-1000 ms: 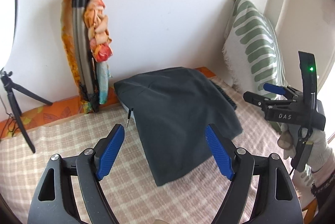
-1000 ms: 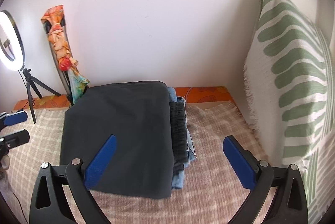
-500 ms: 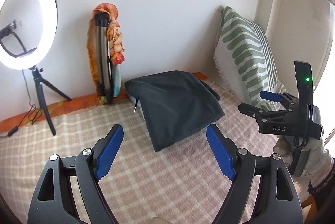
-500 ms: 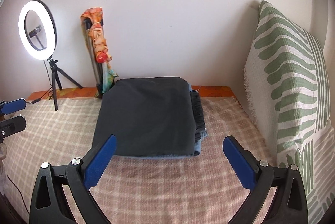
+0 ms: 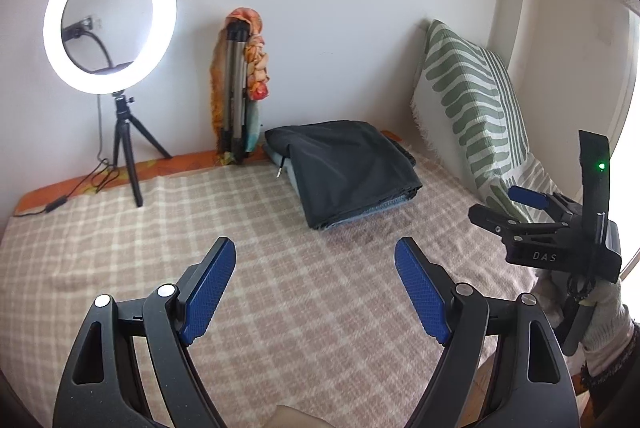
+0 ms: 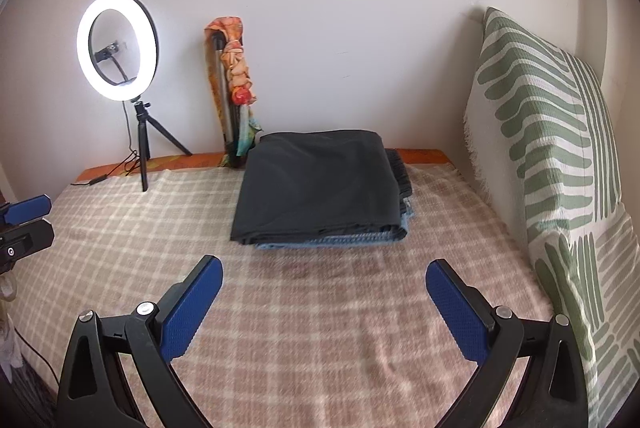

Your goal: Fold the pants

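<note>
Dark folded pants (image 5: 348, 168) lie on top of a stack of folded clothes at the back of the checked bedspread; a blue denim layer shows under them. In the right wrist view the pants (image 6: 320, 184) lie straight ahead. My left gripper (image 5: 316, 288) is open and empty, well in front of the stack. My right gripper (image 6: 324, 300) is open and empty, also short of the stack. The right gripper also shows at the right edge of the left wrist view (image 5: 516, 206).
A lit ring light (image 5: 108, 20) on a small tripod stands at the back left, its cable trailing on the bed. A folded tripod wrapped in orange cloth (image 5: 240, 84) leans on the wall. A green-striped pillow (image 6: 552, 156) stands along the right side.
Both grippers have pulled back from the folded stack, which now looks smaller and farther. The ring light has come into view. Both stay open and empty.
</note>
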{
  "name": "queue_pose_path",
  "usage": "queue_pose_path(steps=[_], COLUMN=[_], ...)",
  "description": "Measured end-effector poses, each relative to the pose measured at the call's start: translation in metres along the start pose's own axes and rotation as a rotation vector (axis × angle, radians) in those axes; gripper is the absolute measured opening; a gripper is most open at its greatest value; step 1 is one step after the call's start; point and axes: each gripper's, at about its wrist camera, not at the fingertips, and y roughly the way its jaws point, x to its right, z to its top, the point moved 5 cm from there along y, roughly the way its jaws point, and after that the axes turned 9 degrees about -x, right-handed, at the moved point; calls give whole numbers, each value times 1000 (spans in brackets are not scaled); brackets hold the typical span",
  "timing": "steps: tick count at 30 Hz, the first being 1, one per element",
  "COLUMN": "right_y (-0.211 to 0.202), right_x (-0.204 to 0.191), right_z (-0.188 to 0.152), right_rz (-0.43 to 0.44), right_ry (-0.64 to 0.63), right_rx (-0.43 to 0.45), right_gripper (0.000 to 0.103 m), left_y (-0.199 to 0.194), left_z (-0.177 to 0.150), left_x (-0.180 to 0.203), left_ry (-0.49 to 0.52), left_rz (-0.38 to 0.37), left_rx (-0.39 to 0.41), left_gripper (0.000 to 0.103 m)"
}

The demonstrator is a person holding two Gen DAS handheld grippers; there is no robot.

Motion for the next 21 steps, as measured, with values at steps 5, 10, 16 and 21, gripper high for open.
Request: queue_pose_path(steps=[5, 10, 16, 21], right_y=[-22, -42, -61, -69], right_x=[-17, -33, -54, -66], right_z=[-24, -44, -64, -72], right_rz=[-5, -25, -35, -21], right_ry=[13, 2, -9, 16], right_rx=[16, 31, 42, 49], right_gripper=[103, 103, 103, 103], left_y=[-17, -34, -47, -46], left_z=[-20, -35, -49, -58], left_x=[-4, -7, -12, -16], left_ry=[-4, 3, -4, -6], left_rz=[41, 75, 118, 132], left_rx=[2, 28, 49, 15], left_gripper=[82, 94, 100, 100])
